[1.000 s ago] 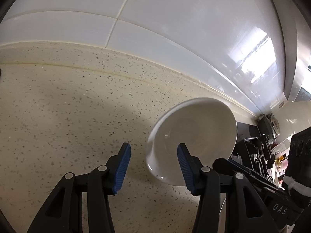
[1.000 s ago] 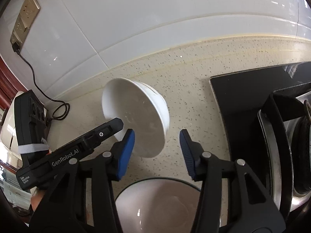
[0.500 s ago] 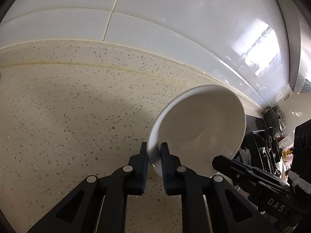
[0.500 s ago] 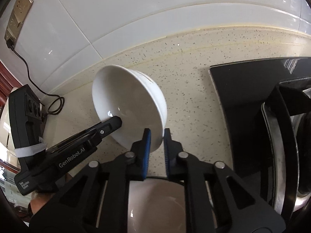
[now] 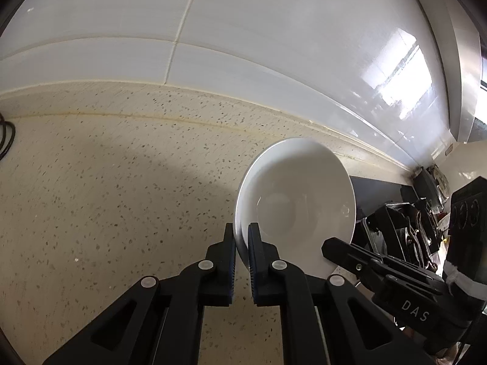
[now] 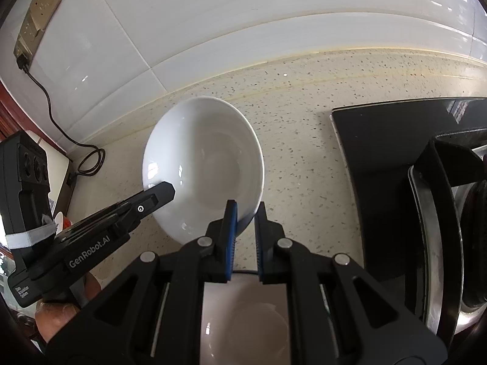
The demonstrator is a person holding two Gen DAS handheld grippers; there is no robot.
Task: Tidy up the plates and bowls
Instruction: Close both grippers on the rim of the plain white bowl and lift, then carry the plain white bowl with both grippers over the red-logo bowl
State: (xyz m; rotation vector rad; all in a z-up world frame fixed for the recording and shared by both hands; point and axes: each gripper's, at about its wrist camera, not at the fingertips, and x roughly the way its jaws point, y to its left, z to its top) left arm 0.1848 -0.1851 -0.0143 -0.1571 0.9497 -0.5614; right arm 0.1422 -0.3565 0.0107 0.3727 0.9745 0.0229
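Note:
A white bowl (image 5: 296, 194) is held above the speckled counter (image 5: 106, 197) by both grippers. My left gripper (image 5: 242, 237) is shut on the bowl's rim at its left side. My right gripper (image 6: 243, 213) is shut on the opposite rim; the bowl (image 6: 204, 167) shows tilted with its inside toward that camera. The left gripper's finger (image 6: 152, 197) touches the bowl's left rim in the right wrist view. The right gripper's finger (image 5: 350, 252) reaches the bowl's lower right rim in the left wrist view. A second white bowl (image 6: 246, 319) sits below my right gripper, partly hidden.
A black stovetop (image 6: 380, 158) with a metal pot (image 6: 432, 243) lies to the right. A wall socket (image 6: 36, 27) with a black cable (image 6: 88, 161) is at the left. White tiled wall (image 5: 243, 45) backs the counter.
Both grippers went from open beside the bowl to shut on its rim. The bowl has since turned, its inside now facing more toward the right wrist camera.

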